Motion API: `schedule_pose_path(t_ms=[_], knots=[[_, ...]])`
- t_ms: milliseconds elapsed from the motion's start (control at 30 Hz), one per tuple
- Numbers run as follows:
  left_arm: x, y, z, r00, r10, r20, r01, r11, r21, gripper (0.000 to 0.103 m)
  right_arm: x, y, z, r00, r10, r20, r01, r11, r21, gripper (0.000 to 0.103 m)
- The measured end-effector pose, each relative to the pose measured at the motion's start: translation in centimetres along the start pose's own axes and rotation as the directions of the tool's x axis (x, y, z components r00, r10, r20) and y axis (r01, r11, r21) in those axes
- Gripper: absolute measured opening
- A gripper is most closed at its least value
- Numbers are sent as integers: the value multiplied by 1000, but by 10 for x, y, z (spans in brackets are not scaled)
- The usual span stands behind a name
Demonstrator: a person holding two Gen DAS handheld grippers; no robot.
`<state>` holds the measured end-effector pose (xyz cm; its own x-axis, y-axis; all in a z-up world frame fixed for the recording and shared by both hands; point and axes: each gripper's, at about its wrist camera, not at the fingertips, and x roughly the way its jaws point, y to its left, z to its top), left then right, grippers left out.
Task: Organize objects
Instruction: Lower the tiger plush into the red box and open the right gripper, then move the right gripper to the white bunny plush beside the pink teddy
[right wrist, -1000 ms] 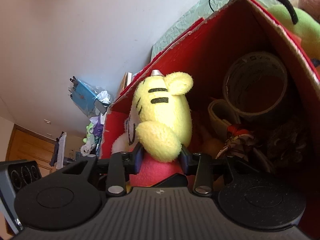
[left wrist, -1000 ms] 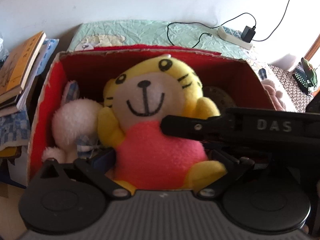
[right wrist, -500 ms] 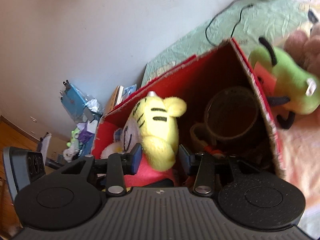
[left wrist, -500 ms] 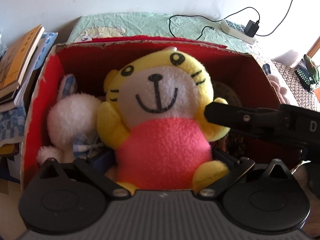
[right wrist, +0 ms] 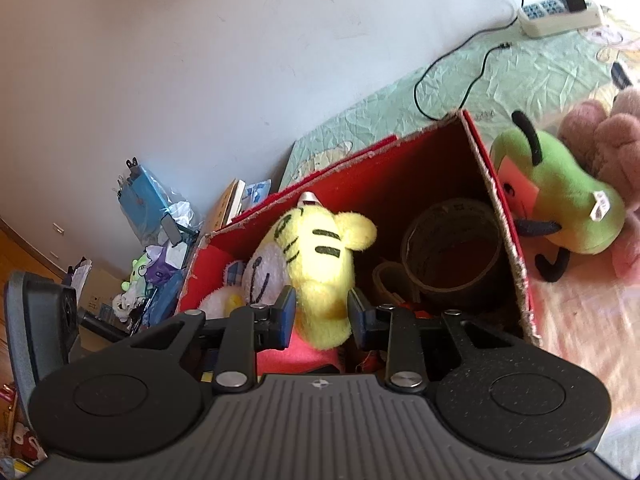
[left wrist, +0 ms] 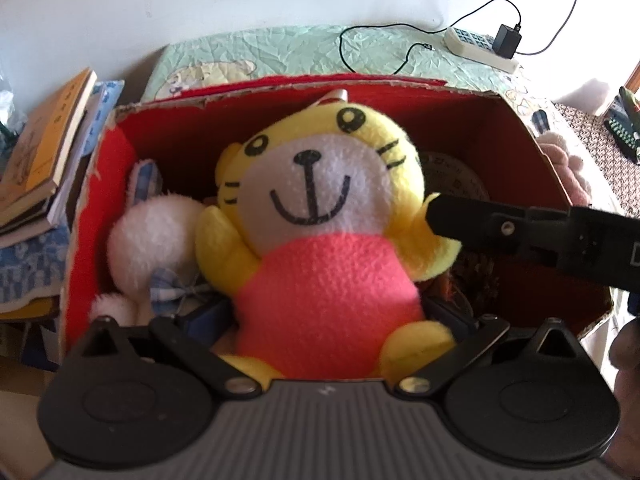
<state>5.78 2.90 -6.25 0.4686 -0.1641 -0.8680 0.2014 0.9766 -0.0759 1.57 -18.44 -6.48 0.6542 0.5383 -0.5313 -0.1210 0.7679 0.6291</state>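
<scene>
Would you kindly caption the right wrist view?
Right gripper closing on yellow tiger plush's arm inside red box.

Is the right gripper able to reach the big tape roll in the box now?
Probably not: the right gripper is closing around the tiger plush's arm, and the tape roll sits deeper beside that toy.

The tiger toy [left wrist: 320, 240] is soft, fuzzy cloth. The box [left wrist: 532, 148] around it is rough cardboard with torn edges. The left tool [left wrist: 328, 320] is dull black plastic with shiny metal screws. The bed cover [left wrist: 288, 52] past the box is crinkly cloth.
</scene>
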Motion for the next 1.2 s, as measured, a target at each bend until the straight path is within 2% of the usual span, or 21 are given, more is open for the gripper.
schedule_pose_path(t_ms=[333, 633, 867, 1000, 1100, 1200], knots=[[-19, -14, -4, 999, 41, 30, -42, 999, 30, 101, -25, -8, -5, 999, -12, 45, 11, 1000, 26, 33], [-40, -41, -1, 996, 9, 85, -15, 997, 76, 101, -59, -15, -10, 992, -13, 127, 14, 1000, -5, 33], [-45, -83, 4, 994, -24, 104, 11, 992, 125, 101, -95, -53, -4, 982, -21, 187, 16, 999, 31, 33], [-48, -106, 11, 991, -85, 102, 75, 992, 101, 100, -114, -85, 6, 981, -32, 190, 20, 998, 64, 33], [-49, -126, 14, 988, -102, 115, 92, 992, 90, 99, -124, -111, 14, 984, -42, 176, 24, 995, 99, 33], [-50, -147, 18, 980, -150, 129, 142, 987, 73, 99, -135, -133, 22, 984, -52, 171, 35, 994, 99, 33]])
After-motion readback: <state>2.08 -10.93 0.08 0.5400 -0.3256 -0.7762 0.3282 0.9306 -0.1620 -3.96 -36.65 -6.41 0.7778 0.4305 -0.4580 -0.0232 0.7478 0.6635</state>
